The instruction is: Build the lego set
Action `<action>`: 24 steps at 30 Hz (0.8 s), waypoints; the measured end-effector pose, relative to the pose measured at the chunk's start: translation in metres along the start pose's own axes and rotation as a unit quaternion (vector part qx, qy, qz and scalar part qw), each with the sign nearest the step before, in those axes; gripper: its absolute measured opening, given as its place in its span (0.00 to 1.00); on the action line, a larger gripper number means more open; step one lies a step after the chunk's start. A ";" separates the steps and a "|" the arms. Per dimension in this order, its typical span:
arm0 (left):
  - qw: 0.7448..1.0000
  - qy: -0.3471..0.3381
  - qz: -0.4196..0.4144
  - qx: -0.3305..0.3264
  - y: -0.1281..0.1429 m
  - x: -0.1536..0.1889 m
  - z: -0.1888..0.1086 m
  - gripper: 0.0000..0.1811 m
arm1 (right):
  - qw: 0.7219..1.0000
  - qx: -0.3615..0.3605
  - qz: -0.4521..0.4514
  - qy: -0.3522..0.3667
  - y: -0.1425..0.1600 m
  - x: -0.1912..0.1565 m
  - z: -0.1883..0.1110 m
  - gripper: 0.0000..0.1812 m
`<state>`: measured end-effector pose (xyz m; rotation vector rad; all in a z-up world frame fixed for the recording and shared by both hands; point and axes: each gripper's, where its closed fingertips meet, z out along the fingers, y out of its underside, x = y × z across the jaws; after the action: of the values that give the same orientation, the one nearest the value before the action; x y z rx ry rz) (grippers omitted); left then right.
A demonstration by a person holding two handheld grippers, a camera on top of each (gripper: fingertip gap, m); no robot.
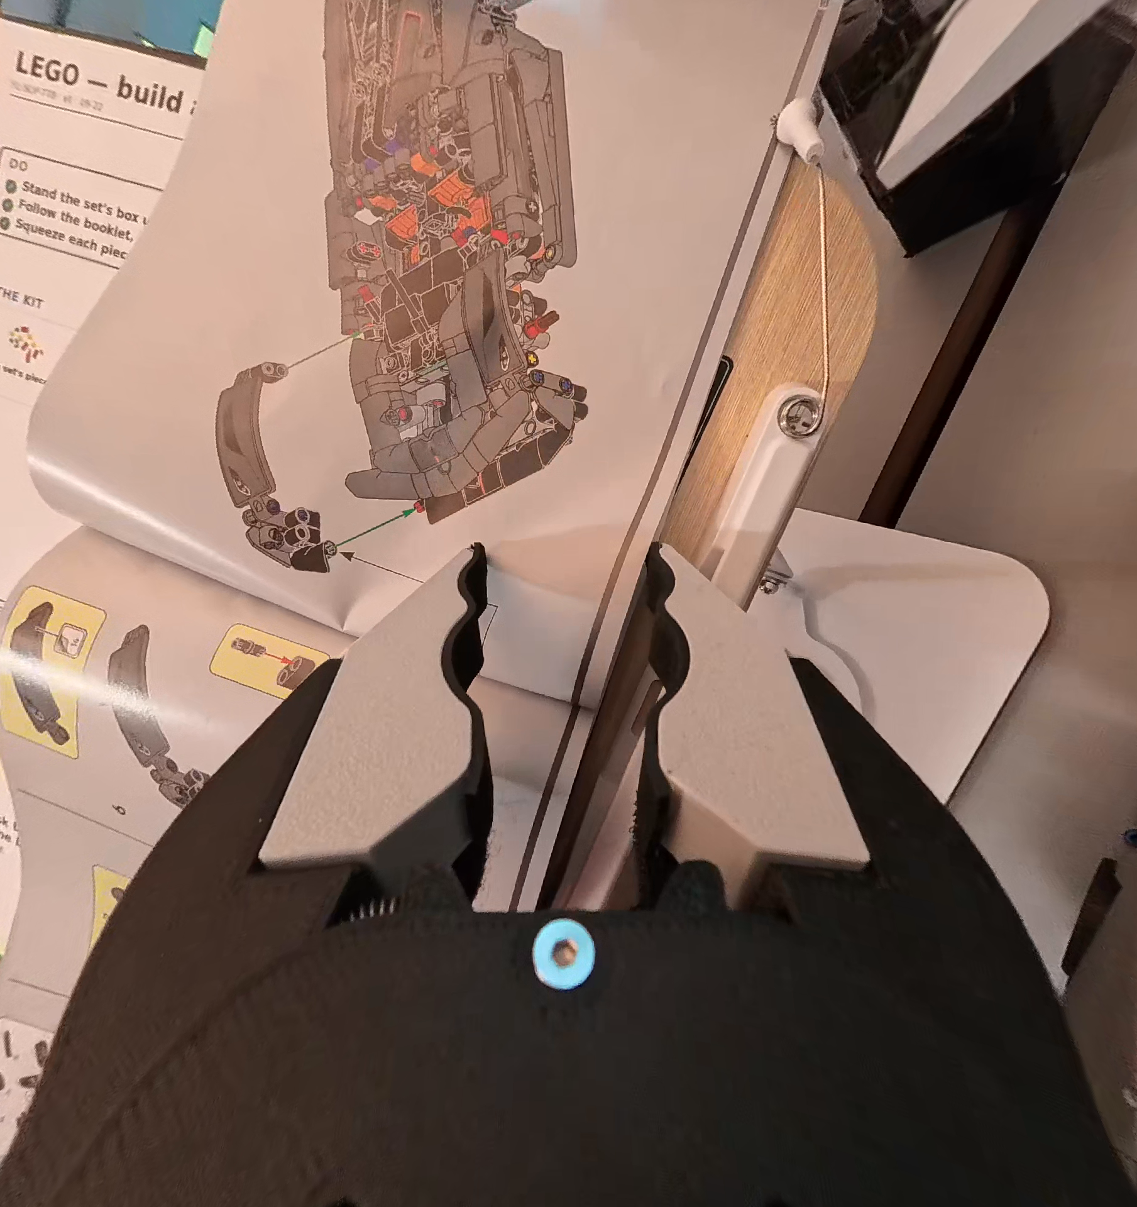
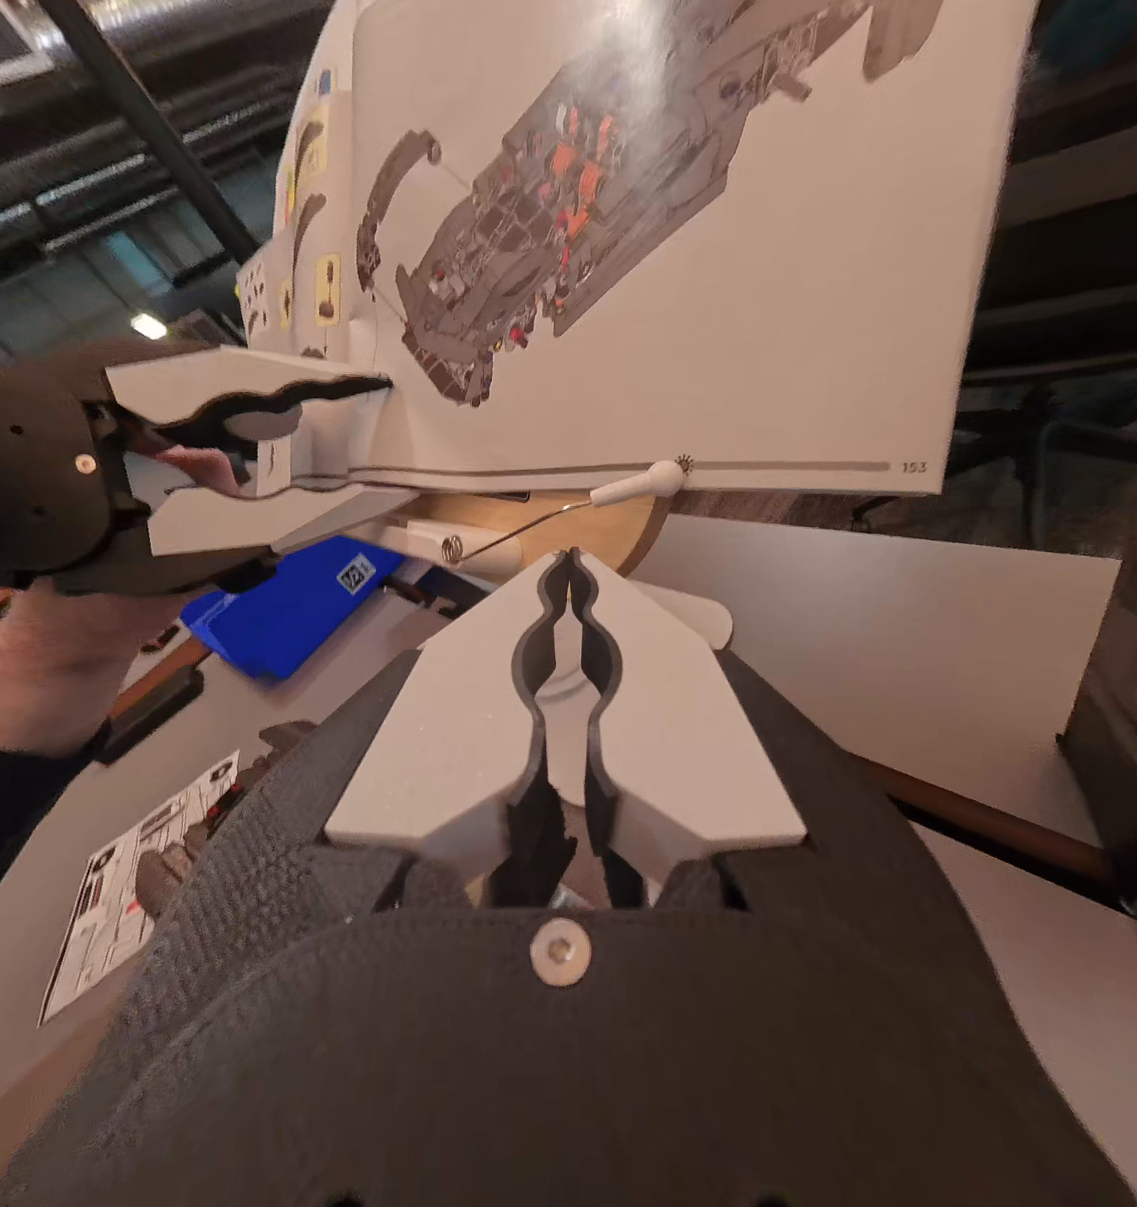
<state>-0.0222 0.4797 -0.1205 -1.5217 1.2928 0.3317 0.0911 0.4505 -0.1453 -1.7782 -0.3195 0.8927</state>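
The open instruction booklet (image 1: 552, 196) stands on a wooden book stand (image 1: 768, 392). My left gripper (image 1: 565, 552) straddles the booklet's lower edge. One finger (image 1: 415, 653) lies on the page and the other (image 1: 735, 686) against the stand's wood, closed on both. The right wrist view shows this gripper (image 2: 399, 441) coming in from the left, its upper fingertip touching the page of the booklet (image 2: 781, 326). My right gripper (image 2: 569, 555) is shut with nothing between the pads, just below the stand (image 2: 572, 522) and apart from it.
A white-tipped wire page holder (image 2: 644, 480) rests on the booklet's lower edge. A blue flat object (image 2: 285, 607) and a printed sheet (image 2: 141, 882) lie on the table at left. A dark box (image 2: 1134, 751) stands at right. A printed instruction card (image 1: 63, 228) lies behind the booklet. Across from one pair of fingers to the other is roughly 12 cm.
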 end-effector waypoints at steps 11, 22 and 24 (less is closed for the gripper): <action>0.999 0.017 -0.013 0.032 -0.003 0.001 -0.006 0.25 | 0.899 -0.104 -0.421 0.063 -0.029 -0.006 0.002 0.23; 0.992 0.053 -0.049 0.104 -0.012 -0.003 -0.021 0.25 | 0.836 -0.163 -0.523 0.027 -0.006 -0.005 0.008 0.02; 0.993 0.053 -0.042 0.093 -0.008 -0.004 -0.021 0.26 | 0.859 -0.112 -0.498 0.036 -0.031 -0.008 0.006 0.09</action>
<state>-0.0256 0.4636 -0.1052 -1.4460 1.3002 0.0752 0.0878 0.4618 -0.1149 -1.5220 -1.1990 0.0323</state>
